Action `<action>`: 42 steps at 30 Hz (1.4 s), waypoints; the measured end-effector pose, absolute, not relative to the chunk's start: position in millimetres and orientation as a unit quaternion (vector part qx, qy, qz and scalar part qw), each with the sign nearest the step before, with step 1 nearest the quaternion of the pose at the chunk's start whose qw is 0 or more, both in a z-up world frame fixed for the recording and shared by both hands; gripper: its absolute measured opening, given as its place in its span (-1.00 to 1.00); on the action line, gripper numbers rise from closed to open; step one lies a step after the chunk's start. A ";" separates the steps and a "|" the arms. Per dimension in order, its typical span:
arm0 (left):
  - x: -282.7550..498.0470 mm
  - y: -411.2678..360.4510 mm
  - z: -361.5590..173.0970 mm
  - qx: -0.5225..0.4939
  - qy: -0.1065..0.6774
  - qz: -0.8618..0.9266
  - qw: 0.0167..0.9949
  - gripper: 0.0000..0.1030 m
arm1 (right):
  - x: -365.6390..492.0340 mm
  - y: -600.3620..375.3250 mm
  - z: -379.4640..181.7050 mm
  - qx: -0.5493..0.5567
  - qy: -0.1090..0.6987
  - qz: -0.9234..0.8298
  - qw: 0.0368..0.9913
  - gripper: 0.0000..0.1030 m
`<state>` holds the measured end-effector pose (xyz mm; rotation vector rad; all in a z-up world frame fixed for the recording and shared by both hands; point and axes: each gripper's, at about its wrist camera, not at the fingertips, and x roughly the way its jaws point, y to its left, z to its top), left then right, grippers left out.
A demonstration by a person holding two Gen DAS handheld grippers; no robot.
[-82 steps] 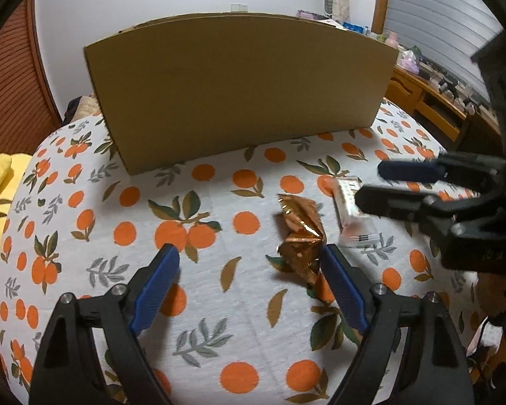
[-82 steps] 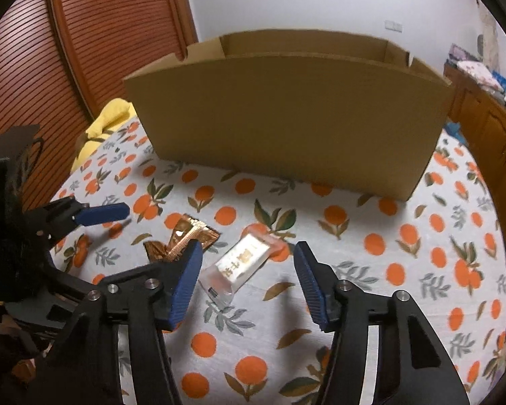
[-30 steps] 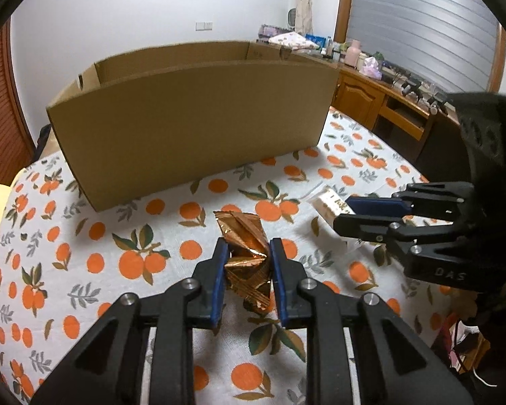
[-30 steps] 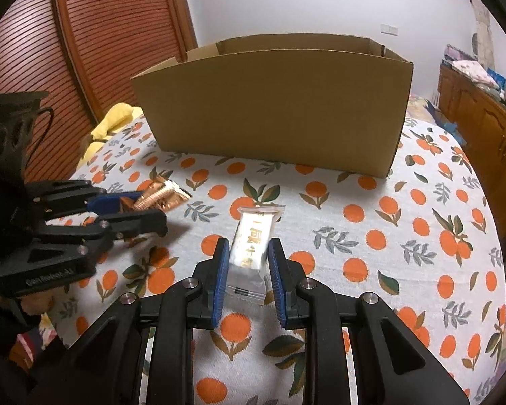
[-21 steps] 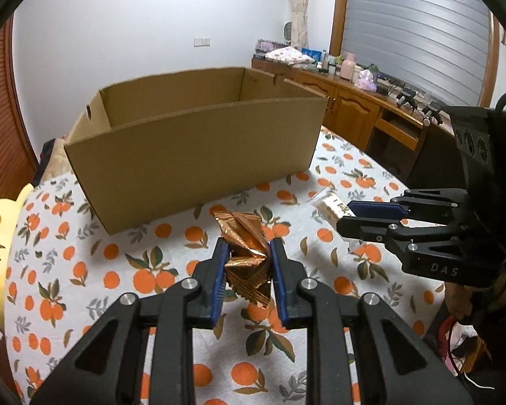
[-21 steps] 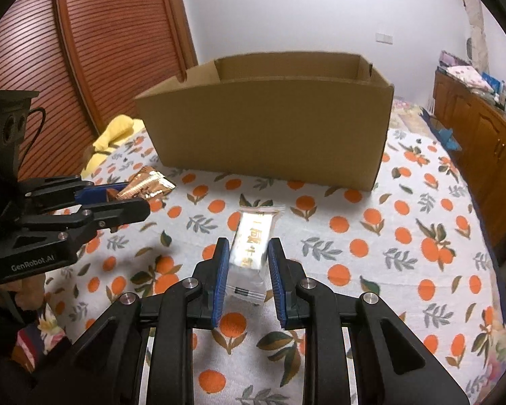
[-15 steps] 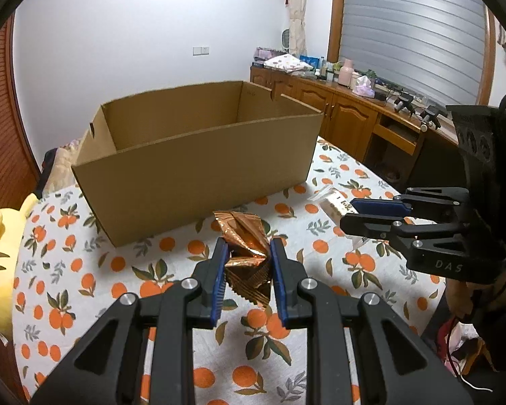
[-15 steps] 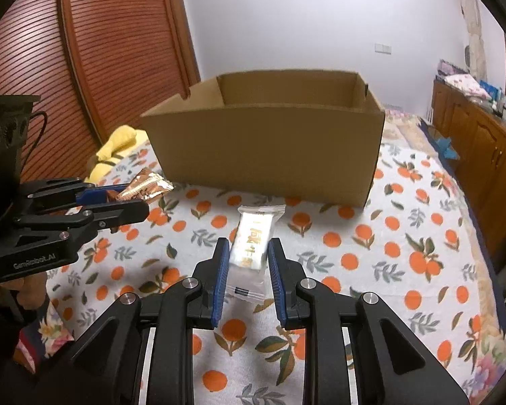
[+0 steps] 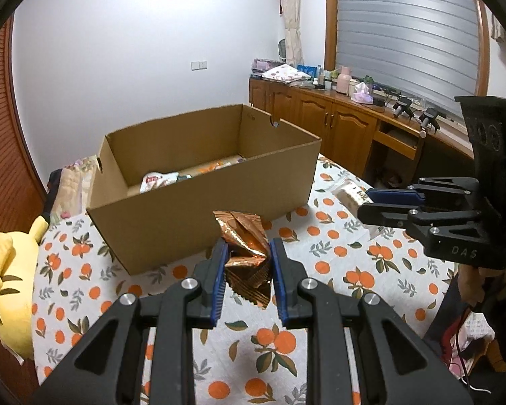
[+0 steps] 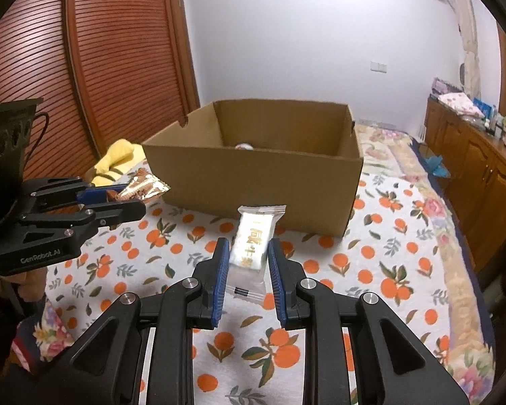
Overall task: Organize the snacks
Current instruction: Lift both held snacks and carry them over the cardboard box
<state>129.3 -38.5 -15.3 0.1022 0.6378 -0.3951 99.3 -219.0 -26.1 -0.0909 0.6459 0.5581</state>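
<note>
Holding one snack in each claw, near the cardboard box (image 9: 219,199).
My left claw (image 9: 247,253) pinches the copper wrapper (image 9: 244,236); my right claw (image 10: 246,253) the white bar (image 10: 253,239).

We find the left tongs (image 9: 247,263) clamped on a copper foil packet (image 9: 244,249), angled downward. The right tongs (image 10: 245,263) are likewise clamped on a white wrapped bar (image 10: 253,239). Both sets are held side by side, apart.
</note>
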 end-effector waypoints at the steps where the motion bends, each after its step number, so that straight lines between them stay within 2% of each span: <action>1: 129.9 -37.7 -12.5 0.050 0.309 -0.193 0.930 -0.57 | 99.4 -219.7 -23.6 -0.044 0.311 0.270 0.910 -0.57; 16: 169.6 -12.9 6.3 0.026 0.290 -0.183 0.939 -0.57 | 125.9 -207.8 -0.3 -0.047 0.289 0.290 0.911 -0.57; 29: 231.9 13.7 10.6 0.000 0.281 -0.158 0.946 -0.57 | 182.2 -188.7 3.6 -0.046 0.286 0.307 0.907 -0.57; 42: 285.1 8.1 8.3 0.019 0.299 -0.152 0.942 -0.55 | 243.3 -174.3 -2.5 -0.051 0.294 0.312 0.902 -0.57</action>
